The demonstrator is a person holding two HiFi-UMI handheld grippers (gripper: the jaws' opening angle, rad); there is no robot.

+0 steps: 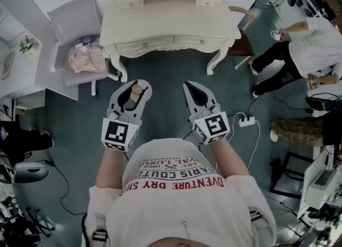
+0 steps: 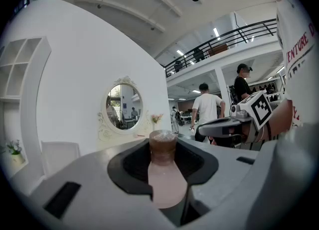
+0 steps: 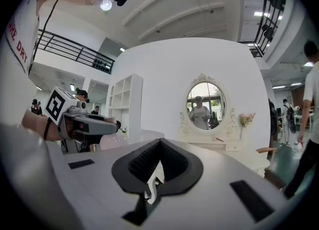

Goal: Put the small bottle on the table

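The small bottle (image 1: 136, 90), pale pink with a brown cap, stands between the jaws of my left gripper (image 1: 135, 84), which is shut on it. In the left gripper view the bottle (image 2: 164, 174) fills the dark hollow between the jaws, cap uppermost. My right gripper (image 1: 191, 85) hangs beside it with its jaws together and nothing in them; in the right gripper view (image 3: 159, 143) only a thin slit shows. Both grippers hover over the teal floor, a short way in front of the cream dressing table (image 1: 160, 24).
A grey chair (image 1: 75, 18) with pink cloth on its seat stands left of the table. A white power strip (image 1: 247, 121) with a cable lies on the floor at right. A person (image 1: 302, 48) bends over further right. White shelving (image 1: 16, 69) lines the left wall.
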